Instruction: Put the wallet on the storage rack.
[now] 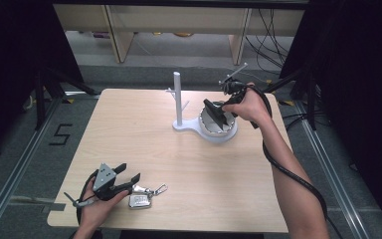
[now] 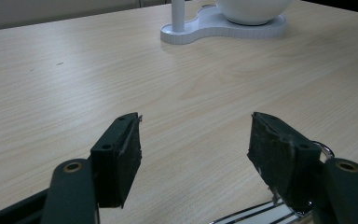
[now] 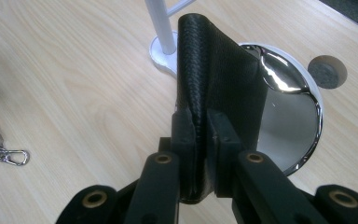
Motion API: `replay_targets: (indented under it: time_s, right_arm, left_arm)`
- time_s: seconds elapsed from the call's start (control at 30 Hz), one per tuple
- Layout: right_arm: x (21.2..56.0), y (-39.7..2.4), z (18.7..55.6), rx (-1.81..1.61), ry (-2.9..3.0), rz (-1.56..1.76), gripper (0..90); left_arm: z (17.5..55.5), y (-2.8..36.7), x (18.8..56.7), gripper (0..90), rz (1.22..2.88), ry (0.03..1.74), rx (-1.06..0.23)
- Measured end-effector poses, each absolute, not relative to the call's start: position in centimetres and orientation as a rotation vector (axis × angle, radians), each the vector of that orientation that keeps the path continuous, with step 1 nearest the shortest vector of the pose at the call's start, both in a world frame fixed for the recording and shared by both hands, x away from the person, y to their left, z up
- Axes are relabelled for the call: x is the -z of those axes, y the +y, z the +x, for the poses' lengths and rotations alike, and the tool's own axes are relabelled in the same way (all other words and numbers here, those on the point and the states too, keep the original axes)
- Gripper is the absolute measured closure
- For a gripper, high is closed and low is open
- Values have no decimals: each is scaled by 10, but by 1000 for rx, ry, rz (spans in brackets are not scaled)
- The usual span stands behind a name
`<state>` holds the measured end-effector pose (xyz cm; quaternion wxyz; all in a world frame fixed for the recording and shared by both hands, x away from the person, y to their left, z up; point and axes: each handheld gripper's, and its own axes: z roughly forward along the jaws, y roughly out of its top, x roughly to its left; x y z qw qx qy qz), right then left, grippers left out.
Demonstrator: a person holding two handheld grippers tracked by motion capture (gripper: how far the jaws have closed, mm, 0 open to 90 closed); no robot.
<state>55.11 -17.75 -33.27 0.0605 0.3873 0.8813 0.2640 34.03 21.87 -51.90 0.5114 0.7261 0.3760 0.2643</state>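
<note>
High view. R gripper [image 1: 218,112] in my right hand [image 1: 248,105], far right of table [image 1: 144,149], over the chrome bowl [image 1: 214,127] on the white stand [image 1: 179,99]. Jaws clenched on a black leather wallet [image 1: 215,111]; wallet's long axis runs out from the jaws, sloping down toward bowl. R forearm comes up from bottom right, wrist bent inward. L gripper [image 1: 124,180] in my left hand [image 1: 97,204] at near left edge, lying low on tabletop, pointing right, jaws released, nothing between. Key fob [image 1: 140,200] w/ clip just beside it, on table.

L gripper view. L gripper [image 2: 196,149] jaws wide apart, bare wood between. Stand base and bowl's white underside far ahead at top. Metal of fob [image 2: 261,212] at bottom, by right-hand jaw.

R gripper view. R gripper [image 3: 201,126] pads squeezed on wallet [image 3: 219,84], held edge-on, folded spine to the left, long axis straight ahead along jaws. Its far end overlaps bowl [image 3: 289,121] rim; touching or not: can't tell. Stand post [image 3: 161,28] just beyond. Fob clip [image 3: 9,156] far left.
</note>
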Motion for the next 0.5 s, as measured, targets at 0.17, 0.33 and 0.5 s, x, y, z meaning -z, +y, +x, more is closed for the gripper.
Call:
replay_targets:
  time_s: [0.17, 0.33, 0.5]
  right_arm:
    - [336, -179, 553, -810, 2652, 1186, 832]
    - [341, -181, 555, -819, 2648, 1203, 832]
    - [350, -185, 559, -830, 2640, 1223, 829]
  left_arm:
    - [339, 218, 519, 334, 1751, 923, -635]
    - [340, 219, 519, 334, 1749, 910, -636]
    - [339, 219, 519, 333, 1754, 927, -632]
